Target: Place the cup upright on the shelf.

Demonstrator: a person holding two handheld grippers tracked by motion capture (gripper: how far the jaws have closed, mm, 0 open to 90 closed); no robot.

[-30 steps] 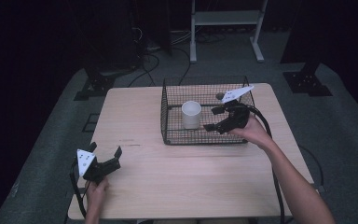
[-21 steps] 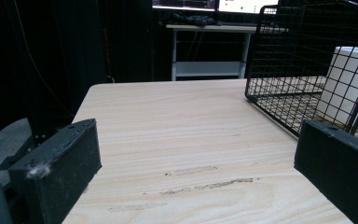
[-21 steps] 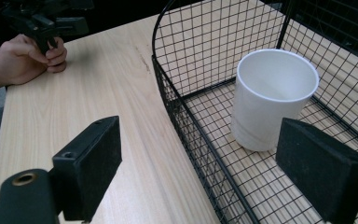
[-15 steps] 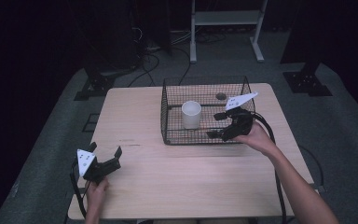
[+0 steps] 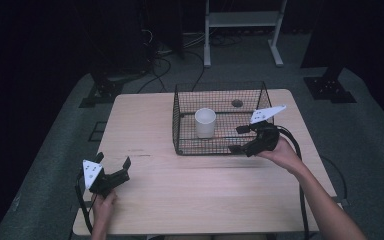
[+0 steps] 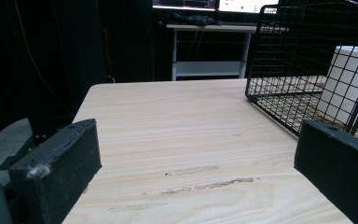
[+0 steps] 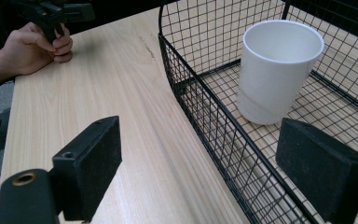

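Right gripper [image 5: 236, 139] at the near wall of the wire basket [image 5: 179, 114], jaws released.
Its jaws straddle that wall, pressing nothing. A white cup [image 5: 205, 122] stands upright inside the basket. The left gripper [image 5: 113, 165] rests well away from the basket, jaws wide apart.

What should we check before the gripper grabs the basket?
1. Right hand-held gripper open: ok, the jaws stand apart with nothing pressed between them.
2. Jaws lined up on the wire basket: ok, in the right gripper view the near rim runs between them, one jaw outside and one inside.
3. White cup upright in the basket: ok.
4. Cup out of the jaws' way: ok, it stands apart from them.
5. Left hand-held gripper out of the way: ok, it is open at the table's near left corner.
6. Basket steady enough to lift: cannot tell.
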